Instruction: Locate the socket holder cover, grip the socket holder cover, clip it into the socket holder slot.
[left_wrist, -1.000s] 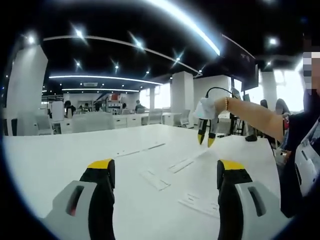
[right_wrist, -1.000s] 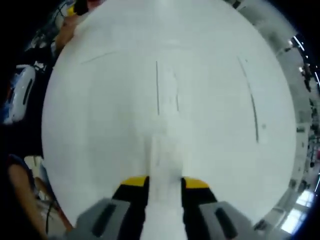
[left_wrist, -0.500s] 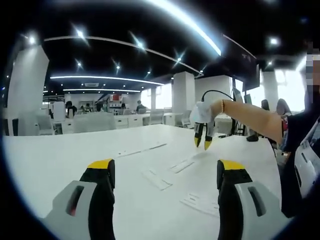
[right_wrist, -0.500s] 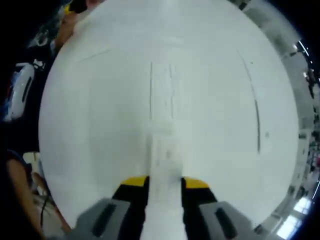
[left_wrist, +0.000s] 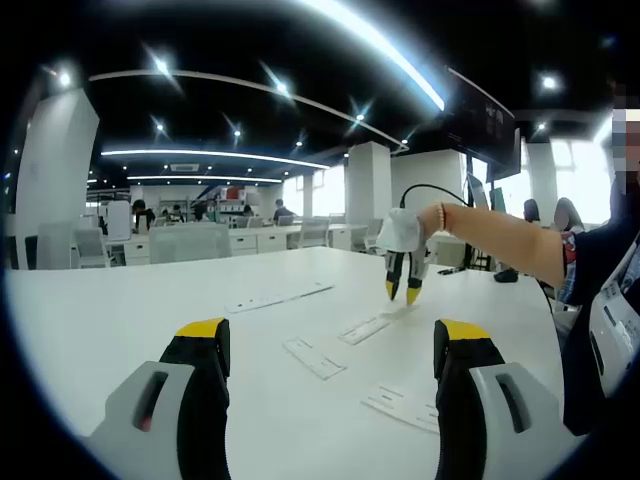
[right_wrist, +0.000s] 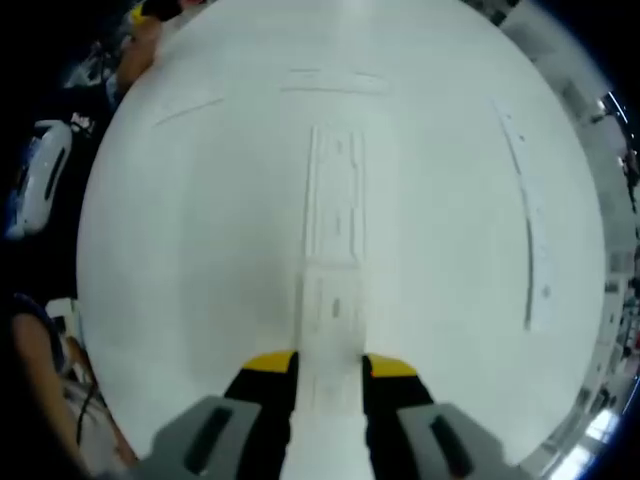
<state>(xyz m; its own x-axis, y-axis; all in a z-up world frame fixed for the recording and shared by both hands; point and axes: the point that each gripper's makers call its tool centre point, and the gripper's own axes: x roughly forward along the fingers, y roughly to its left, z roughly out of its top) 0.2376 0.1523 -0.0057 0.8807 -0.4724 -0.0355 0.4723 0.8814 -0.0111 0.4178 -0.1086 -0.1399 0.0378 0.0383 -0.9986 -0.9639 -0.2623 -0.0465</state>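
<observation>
Right gripper clamped on the white socket holder cover, hanging over a big white table in an open office

The table (left_wrist: 120, 320) is plain white, with a few flat white strips lying on it; behind it there are white columns, desks, chairs and long ceiling light strips. In the left gripper view, the left gripper (left_wrist: 330, 345) sits low over the table with its yellow-tipped jaws wide apart and nothing between them. Further off, the right gripper (left_wrist: 402, 293) points down at the tabletop, held by a hand in a white glove (left_wrist: 402, 228) on an outstretched arm. In the right gripper view, the right gripper (right_wrist: 328, 362) has its jaws closed on the socket holder cover (right_wrist: 333, 310), which lines up end to end with the socket holder slot (right_wrist: 336, 200) lying on the table just ahead. No readable writing anywhere.
</observation>
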